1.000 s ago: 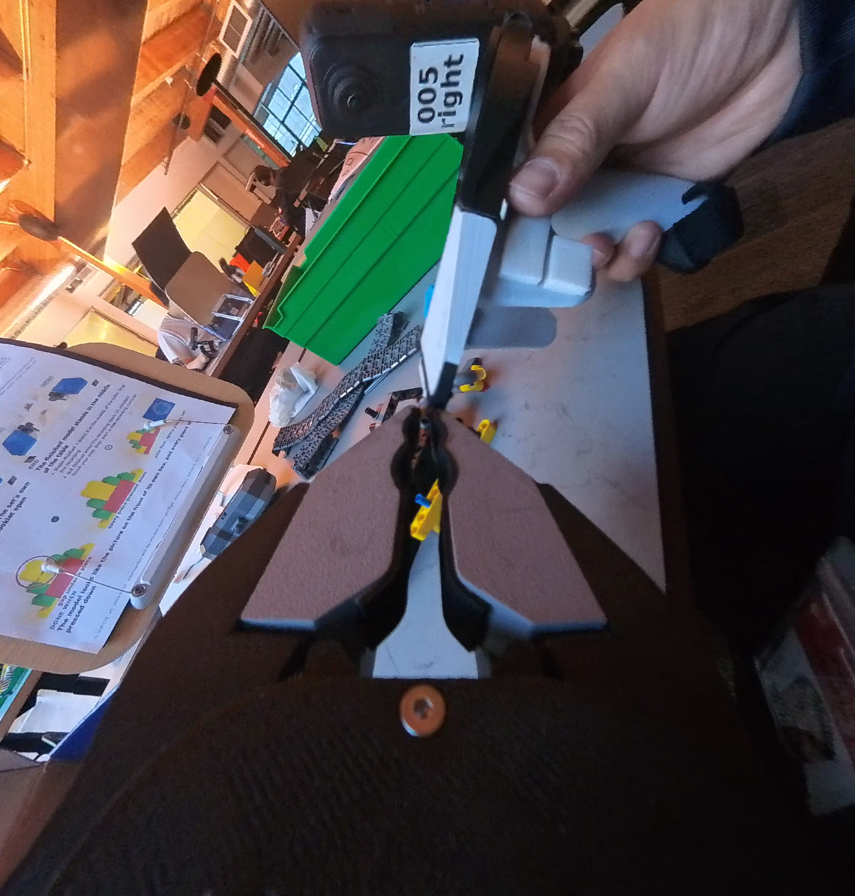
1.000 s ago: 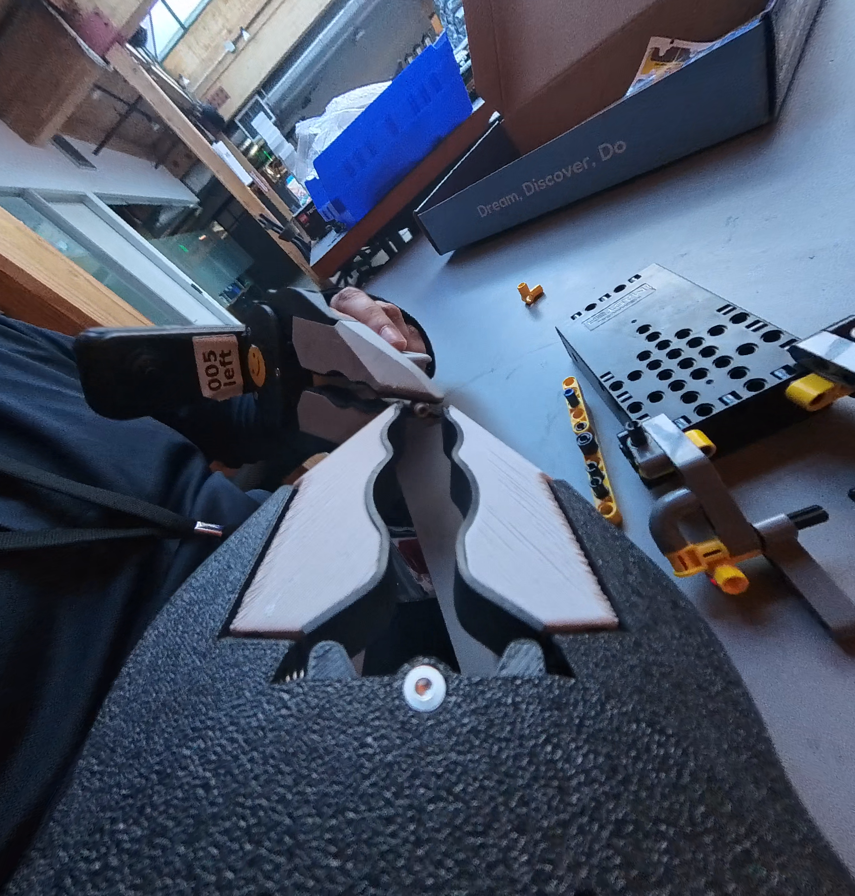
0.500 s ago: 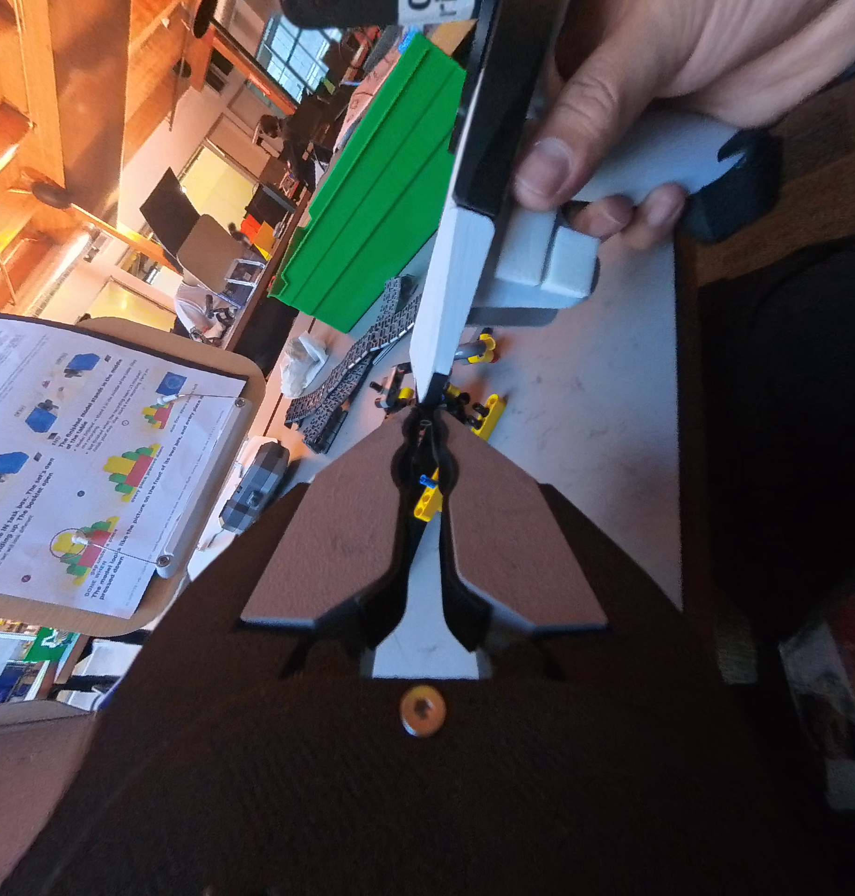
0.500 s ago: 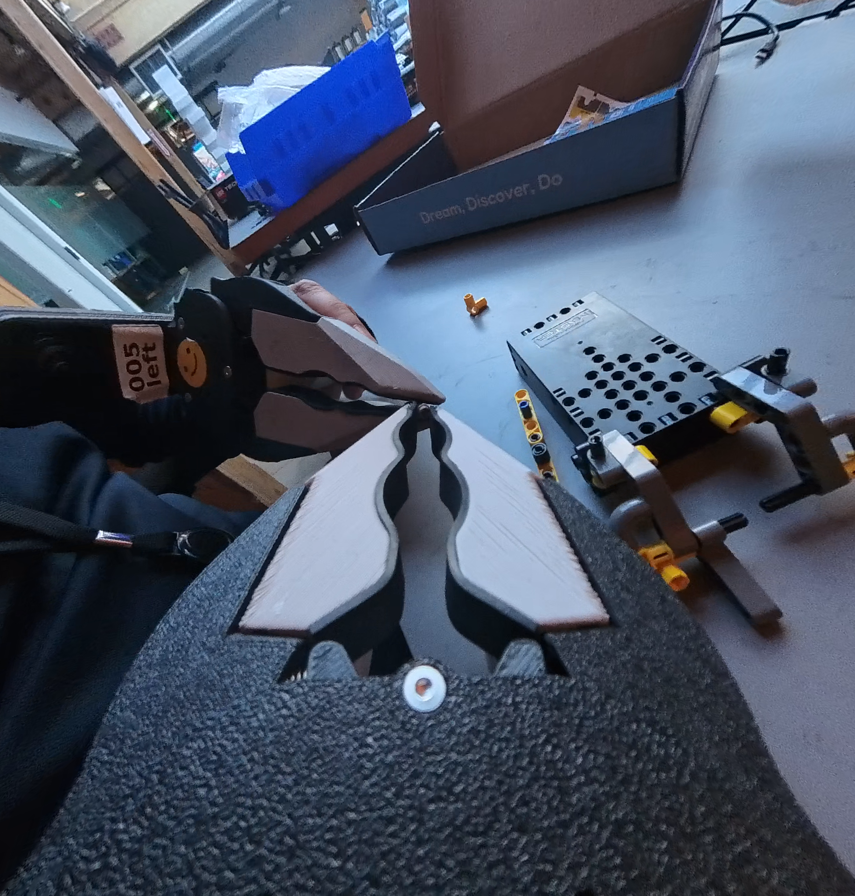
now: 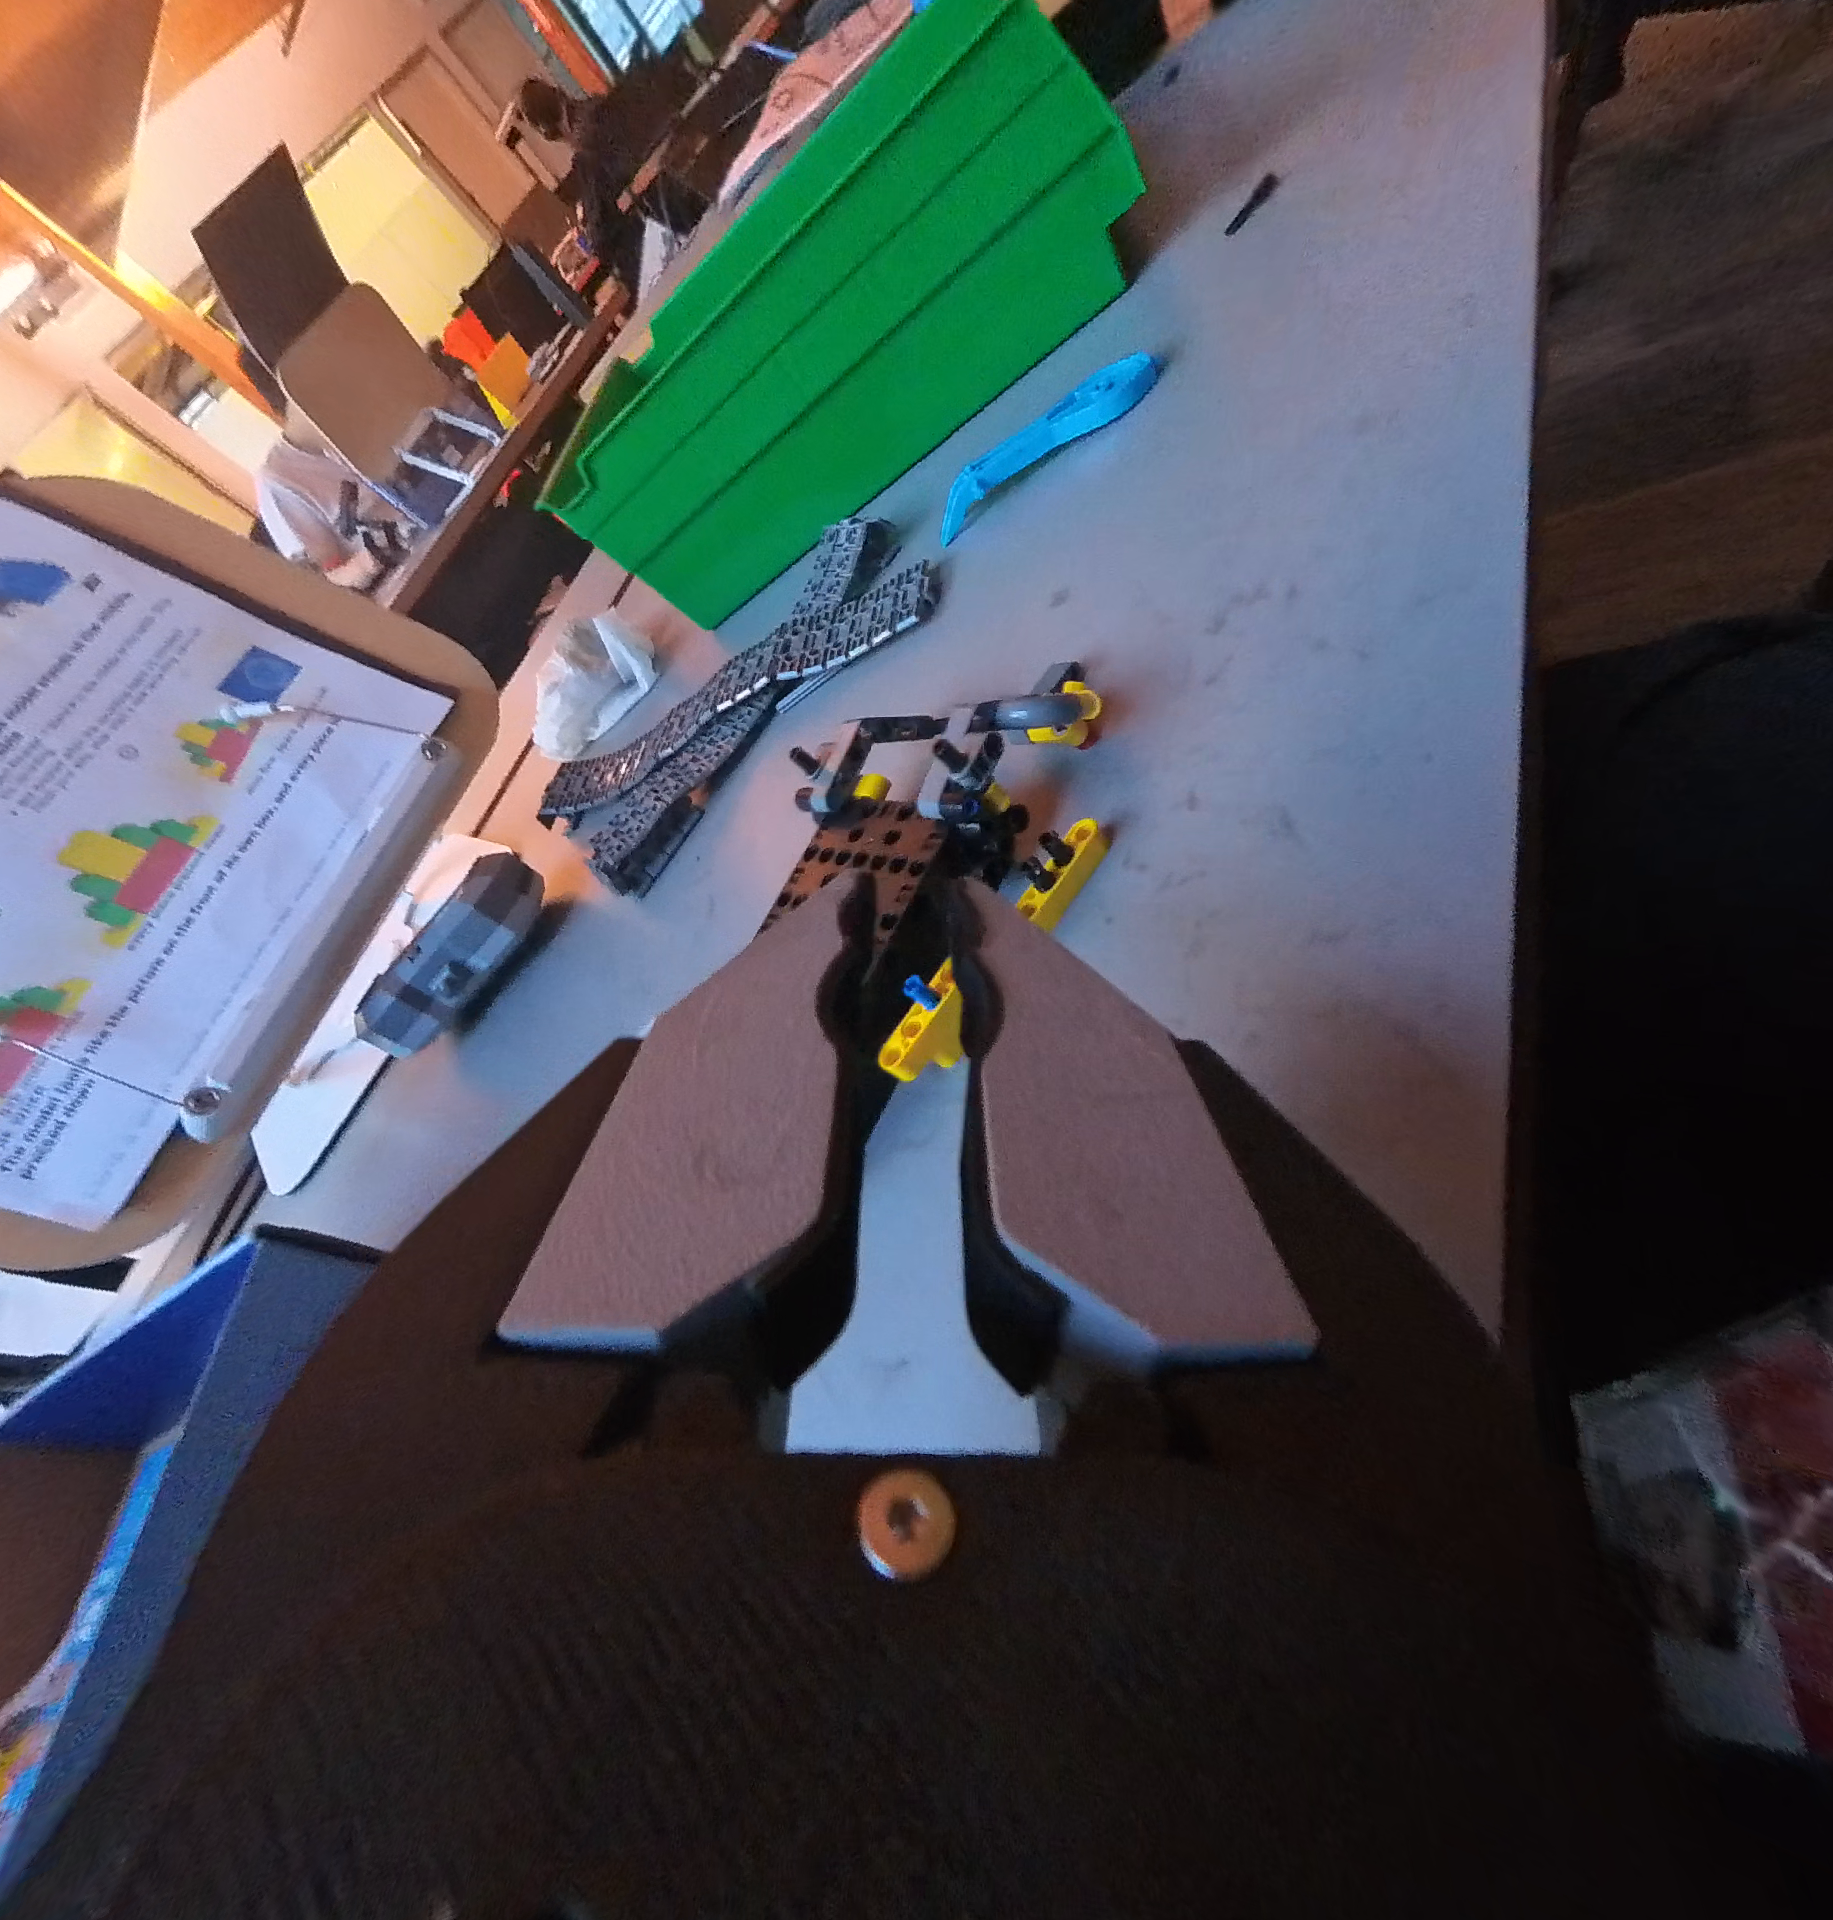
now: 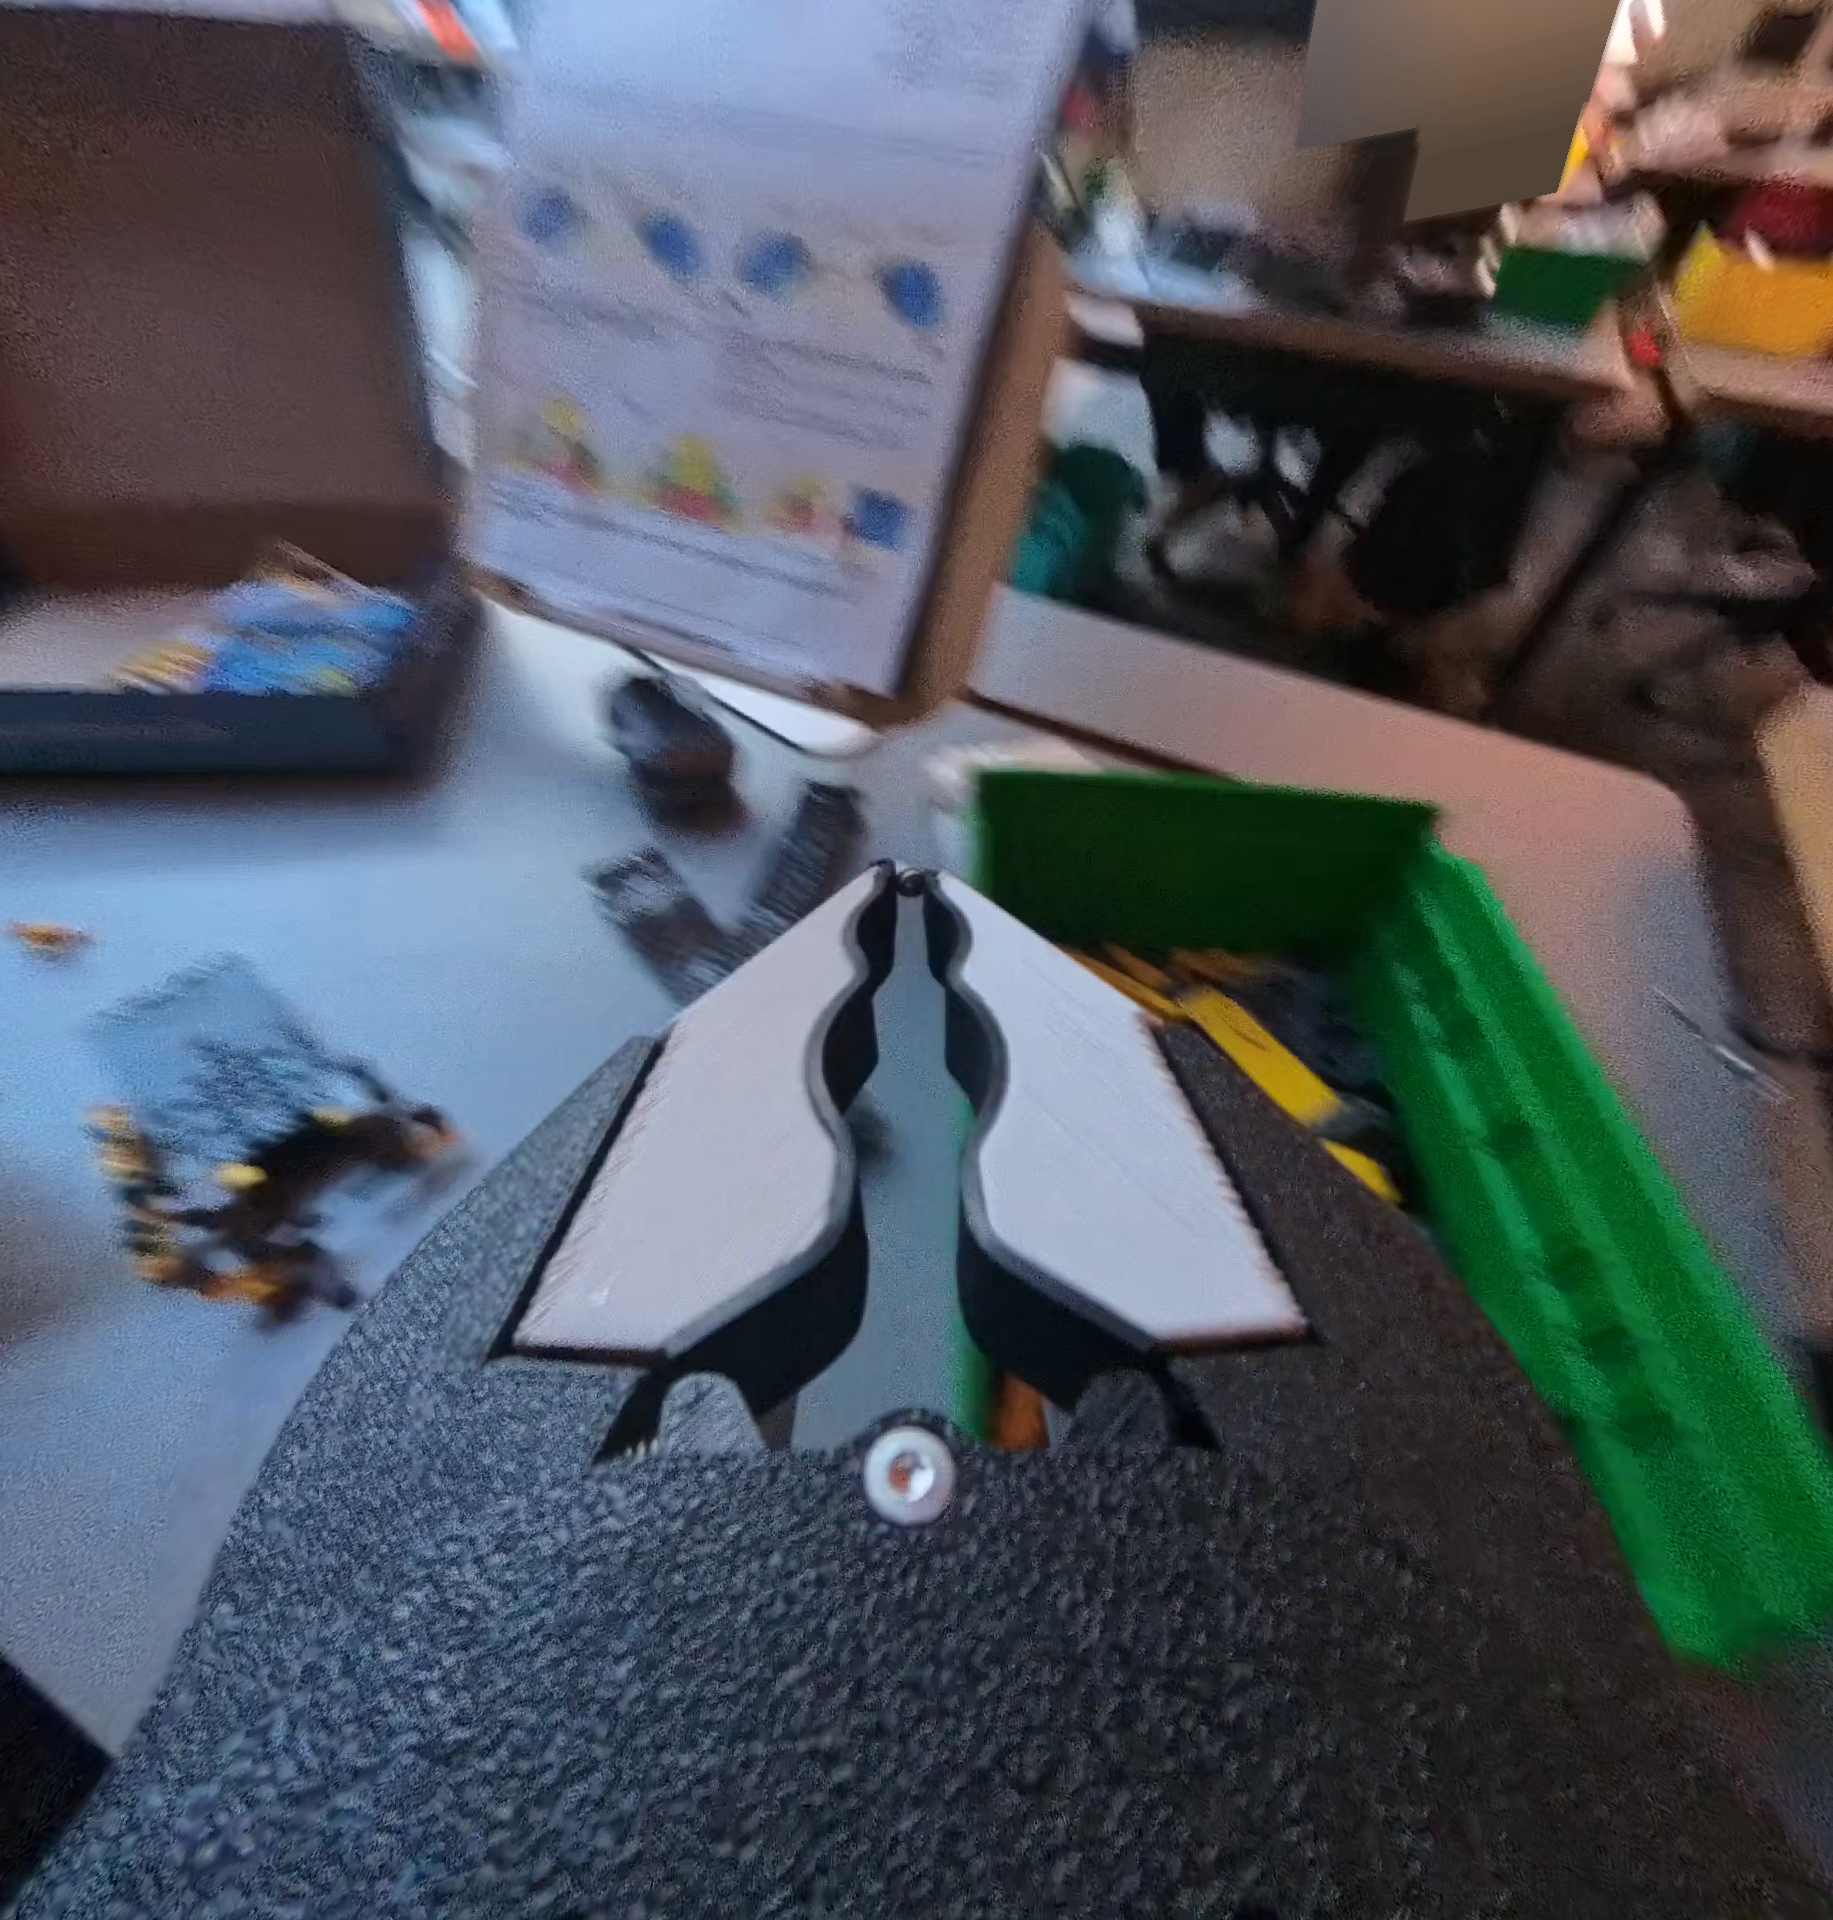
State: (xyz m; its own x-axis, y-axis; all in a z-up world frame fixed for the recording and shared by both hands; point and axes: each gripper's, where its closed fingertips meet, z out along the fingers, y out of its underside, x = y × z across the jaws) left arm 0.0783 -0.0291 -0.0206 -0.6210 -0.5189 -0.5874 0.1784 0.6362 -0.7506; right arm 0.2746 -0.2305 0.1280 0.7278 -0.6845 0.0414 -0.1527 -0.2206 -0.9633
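Left claw (image 5: 910,914) is pinching a small yellow beam with a blue pin (image 5: 922,1023) between its closed fingers, the piece sitting up in the narrow gap above the grey counter (image 5: 1338,790). Just beyond the tips, a black perforated plate with grey and yellow parts attached (image 5: 891,842) is lying on the counter, with a loose yellow beam (image 5: 1063,871) beside it. Farther out, black tread strips (image 5: 746,707) are lying in a curve, a blue curved piece (image 5: 1047,436) is resting apart from them, and a green bin (image 5: 850,312) is standing behind. An instruction sheet on a board (image 5: 153,831) is propped at the left edge.

Right claw (image 6: 910,878) is appearing pressed together, a tiny dark piece (image 6: 910,880) seeming caught at the tips; blur is preventing certainty. It is hovering over the counter beside the green bin, with the blurred plate assembly (image 6: 257,1174) well to its left and an open cardboard box (image 6: 195,416) beyond.
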